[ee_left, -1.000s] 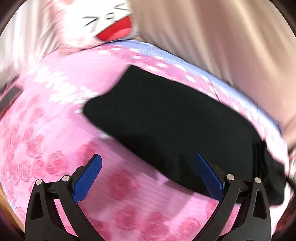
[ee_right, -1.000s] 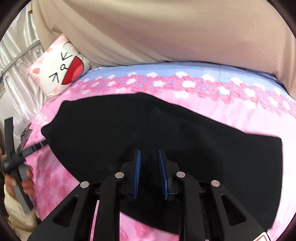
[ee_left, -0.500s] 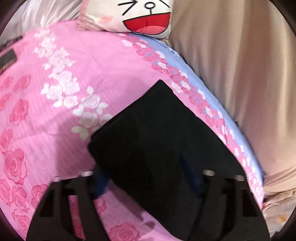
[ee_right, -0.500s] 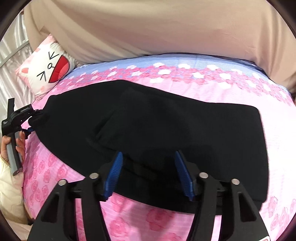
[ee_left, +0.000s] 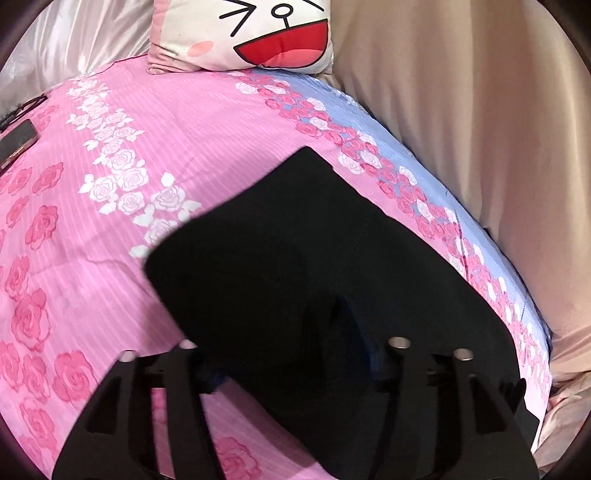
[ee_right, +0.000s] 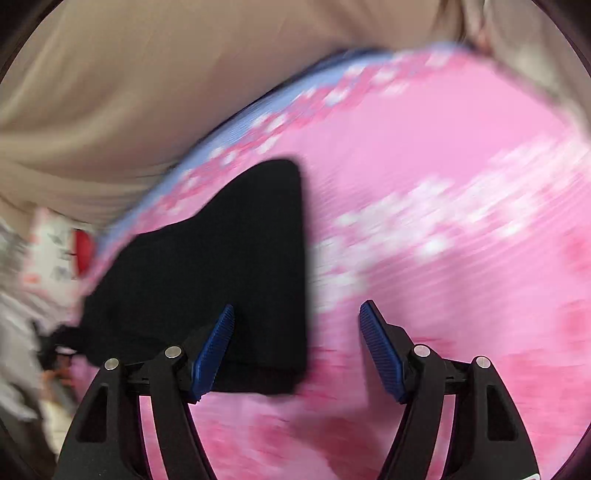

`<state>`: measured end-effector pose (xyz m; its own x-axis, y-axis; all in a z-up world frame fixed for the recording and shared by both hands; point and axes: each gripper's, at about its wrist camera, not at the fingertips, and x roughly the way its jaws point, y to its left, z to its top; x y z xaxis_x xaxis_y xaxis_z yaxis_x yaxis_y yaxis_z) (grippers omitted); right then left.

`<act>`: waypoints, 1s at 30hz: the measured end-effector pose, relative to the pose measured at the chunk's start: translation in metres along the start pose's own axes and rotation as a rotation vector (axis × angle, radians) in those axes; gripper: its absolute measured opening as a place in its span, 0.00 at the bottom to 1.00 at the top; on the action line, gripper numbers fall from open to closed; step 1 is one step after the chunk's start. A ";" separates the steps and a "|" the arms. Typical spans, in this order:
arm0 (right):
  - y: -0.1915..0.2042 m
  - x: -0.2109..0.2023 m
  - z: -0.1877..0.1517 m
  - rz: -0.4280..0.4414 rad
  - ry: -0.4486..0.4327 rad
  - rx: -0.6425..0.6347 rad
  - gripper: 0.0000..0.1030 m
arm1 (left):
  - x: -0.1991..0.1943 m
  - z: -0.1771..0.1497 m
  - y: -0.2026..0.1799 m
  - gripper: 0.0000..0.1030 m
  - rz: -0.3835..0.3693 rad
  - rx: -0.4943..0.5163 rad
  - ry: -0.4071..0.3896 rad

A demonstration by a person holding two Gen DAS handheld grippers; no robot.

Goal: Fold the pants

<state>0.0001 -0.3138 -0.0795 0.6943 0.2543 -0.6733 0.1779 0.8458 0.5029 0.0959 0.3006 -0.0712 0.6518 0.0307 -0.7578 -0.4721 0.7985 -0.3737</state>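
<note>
Black pants [ee_left: 295, 266] lie folded on the pink rose bedsheet [ee_left: 110, 221], near its blue far edge. Left gripper [ee_left: 291, 365]: fingers spread, the pants' corner between them. Right gripper [ee_right: 295, 347]: fingers spread wide, empty.

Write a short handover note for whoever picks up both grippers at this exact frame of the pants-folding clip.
Right gripper: open, empty, over the end of the black pants; its view is motion-blurred.
Left gripper: arms spread at the other end of the pants, pads lost in dark blur, so grip cannot be told.
Pants lie as a flat dark strip on the pink rose bedsheet, near its blue border; cat-face pillow at the head.
Done: appears already folded lengthwise.
Left: probably fold end to end, then smooth.
</note>
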 end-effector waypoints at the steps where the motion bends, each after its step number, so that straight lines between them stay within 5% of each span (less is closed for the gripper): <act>1: 0.007 0.004 -0.002 0.010 -0.026 -0.031 0.61 | 0.000 -0.001 -0.002 0.63 0.007 0.001 -0.003; 3: 0.018 0.018 -0.004 0.050 -0.001 -0.044 0.26 | 0.000 -0.003 -0.005 0.65 0.033 0.012 -0.010; 4: 0.022 0.020 -0.004 0.066 -0.003 -0.036 0.22 | 0.000 -0.003 -0.006 0.65 0.043 0.014 -0.010; 9: 0.037 -0.020 0.013 0.030 -0.082 -0.154 0.15 | -0.008 -0.003 -0.011 0.65 0.050 0.017 -0.029; 18: -0.026 -0.045 0.024 -0.105 -0.081 -0.117 0.15 | -0.005 -0.035 -0.041 0.70 -0.011 0.098 0.032; 22: -0.054 -0.052 0.017 -0.150 -0.079 -0.077 0.25 | -0.009 -0.052 -0.055 0.74 -0.053 0.160 0.045; 26: -0.027 -0.065 0.005 -0.379 -0.171 -0.193 0.37 | -0.007 -0.055 -0.059 0.79 -0.039 0.182 0.037; 28: 0.020 -0.078 -0.007 -0.334 -0.262 -0.330 0.65 | -0.006 -0.055 -0.059 0.82 -0.055 0.162 0.039; 30: 0.070 -0.068 -0.023 -0.182 -0.227 -0.479 0.65 | -0.005 -0.056 -0.058 0.83 -0.060 0.152 0.038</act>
<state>-0.0506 -0.2605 -0.0114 0.8243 0.0220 -0.5658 0.0085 0.9987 0.0512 0.0874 0.2204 -0.0756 0.6515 -0.0402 -0.7576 -0.3357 0.8802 -0.3355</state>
